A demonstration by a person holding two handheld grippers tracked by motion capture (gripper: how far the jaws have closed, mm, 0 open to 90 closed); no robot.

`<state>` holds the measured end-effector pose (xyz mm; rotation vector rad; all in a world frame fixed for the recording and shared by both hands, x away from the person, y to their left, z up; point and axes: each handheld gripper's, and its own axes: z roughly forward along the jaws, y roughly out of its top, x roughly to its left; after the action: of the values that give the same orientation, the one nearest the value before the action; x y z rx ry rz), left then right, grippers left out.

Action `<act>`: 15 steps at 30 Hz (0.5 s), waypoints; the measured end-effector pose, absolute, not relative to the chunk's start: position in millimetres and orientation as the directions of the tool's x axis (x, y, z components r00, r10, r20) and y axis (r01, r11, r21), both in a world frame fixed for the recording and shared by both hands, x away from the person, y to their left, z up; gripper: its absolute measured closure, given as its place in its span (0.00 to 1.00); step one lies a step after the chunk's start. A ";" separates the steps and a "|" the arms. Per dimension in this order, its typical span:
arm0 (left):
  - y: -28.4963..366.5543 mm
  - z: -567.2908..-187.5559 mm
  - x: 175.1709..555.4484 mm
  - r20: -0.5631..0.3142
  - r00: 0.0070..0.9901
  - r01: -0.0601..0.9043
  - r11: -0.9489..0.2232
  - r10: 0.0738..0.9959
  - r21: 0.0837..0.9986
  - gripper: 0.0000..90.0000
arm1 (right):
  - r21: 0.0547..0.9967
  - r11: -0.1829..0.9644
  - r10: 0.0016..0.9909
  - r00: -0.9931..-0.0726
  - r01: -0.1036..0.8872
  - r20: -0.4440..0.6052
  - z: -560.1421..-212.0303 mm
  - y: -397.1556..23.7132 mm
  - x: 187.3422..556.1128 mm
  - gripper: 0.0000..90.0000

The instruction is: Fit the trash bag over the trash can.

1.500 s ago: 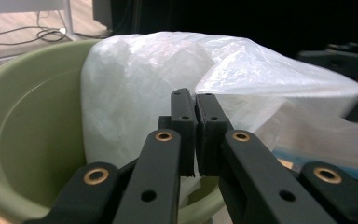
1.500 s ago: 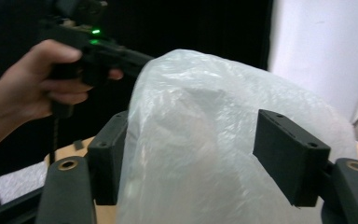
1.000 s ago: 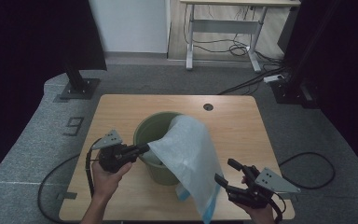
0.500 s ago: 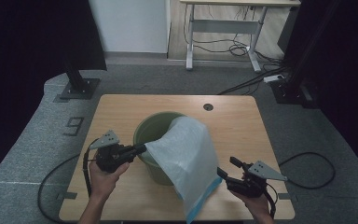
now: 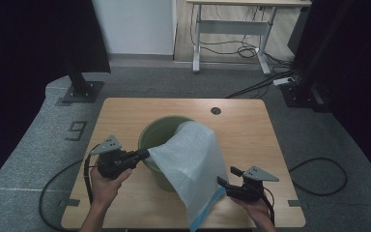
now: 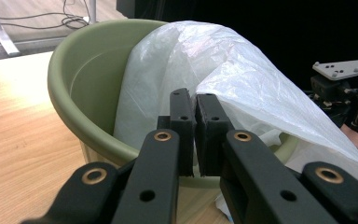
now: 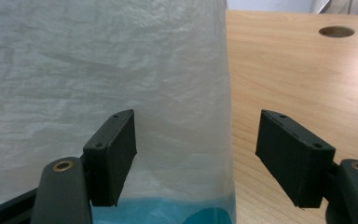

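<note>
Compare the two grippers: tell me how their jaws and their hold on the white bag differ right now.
1. The left gripper has its jaws shut, pinching the white bag at the green tub; the right gripper has its jaws wide apart.
2. The left grips the bag's upper edge; the right faces its lower, blue-tinted end, gripping nothing.
Both are black and hand-held.

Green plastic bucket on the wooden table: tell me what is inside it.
A white plastic bag drapes over the round green plastic bucket and reaches inside; bare green wall shows beside it. The bucket's bottom is hidden by the bag.
</note>
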<state>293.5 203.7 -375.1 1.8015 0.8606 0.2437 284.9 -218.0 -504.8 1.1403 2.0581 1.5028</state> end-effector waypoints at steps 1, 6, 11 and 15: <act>204.5 -375.0 293.7 -0.234 0.717 0.438 -0.164 0.657 0.884 0.96 | 0.907 0.110 0.762 -0.621 0.407 0.186 -506.7 -218.2 286.3 0.31; 204.5 -374.9 293.7 -0.233 0.717 0.438 -0.164 0.657 0.884 0.96 | 0.905 0.107 0.752 -0.629 0.412 0.197 -508.6 -217.2 288.5 0.31; 204.0 -375.6 294.0 -0.236 0.717 0.440 -0.163 0.656 0.883 0.95 | 0.904 0.096 0.733 -0.644 0.415 0.218 -510.2 -215.1 291.4 0.48; 204.9 -375.7 293.9 -0.238 0.716 0.440 -0.161 0.656 0.883 0.95 | 0.915 0.080 0.711 -0.666 0.395 0.226 -510.4 -215.3 292.3 0.77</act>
<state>293.9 204.9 -375.7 1.7979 0.8644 0.2396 292.3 -215.3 -510.4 1.1069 2.0818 1.6161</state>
